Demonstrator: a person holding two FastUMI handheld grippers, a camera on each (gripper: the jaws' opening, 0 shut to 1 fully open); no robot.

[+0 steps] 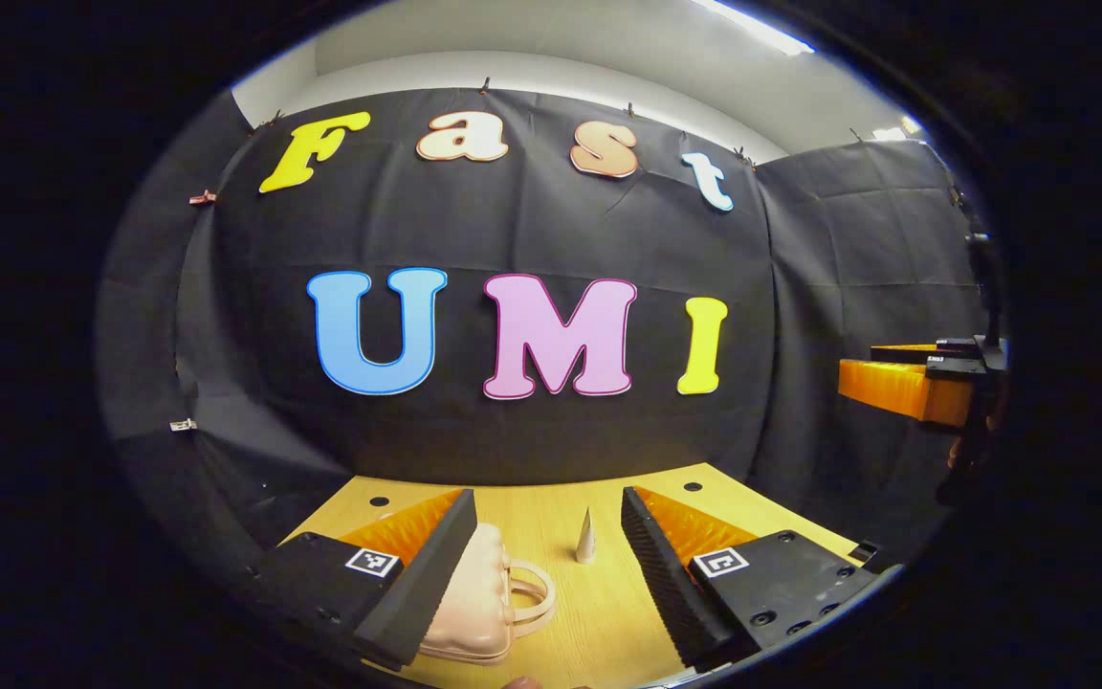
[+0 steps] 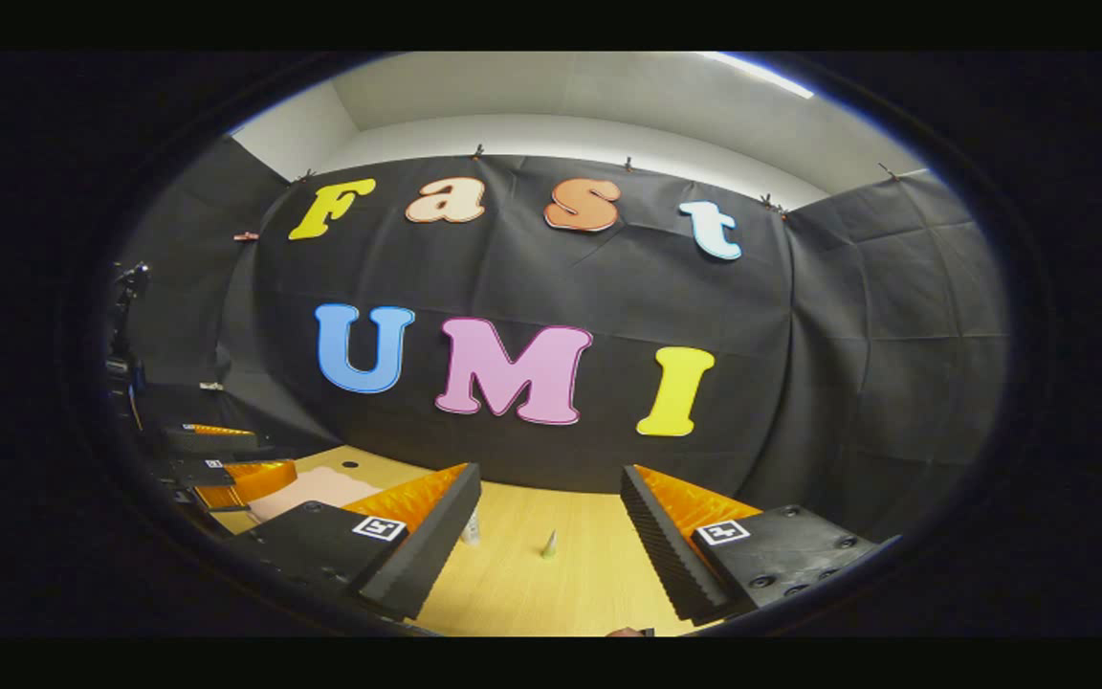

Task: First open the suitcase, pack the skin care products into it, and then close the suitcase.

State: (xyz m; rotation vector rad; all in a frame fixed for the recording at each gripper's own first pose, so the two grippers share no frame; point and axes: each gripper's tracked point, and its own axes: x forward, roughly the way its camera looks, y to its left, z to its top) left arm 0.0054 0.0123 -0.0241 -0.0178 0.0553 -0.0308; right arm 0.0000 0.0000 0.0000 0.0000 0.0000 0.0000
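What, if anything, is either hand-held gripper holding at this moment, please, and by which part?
Nothing is held. The left hand-held gripper and right hand-held gripper are open above the table; the suitcase lies untouched.

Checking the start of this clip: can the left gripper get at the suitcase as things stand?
Probably yes. The left gripper is open, and the pink suitcase lies closed on the table just ahead, partly behind one of its fingers. Nothing lies on it; a small cone-shaped item stands apart to one side.
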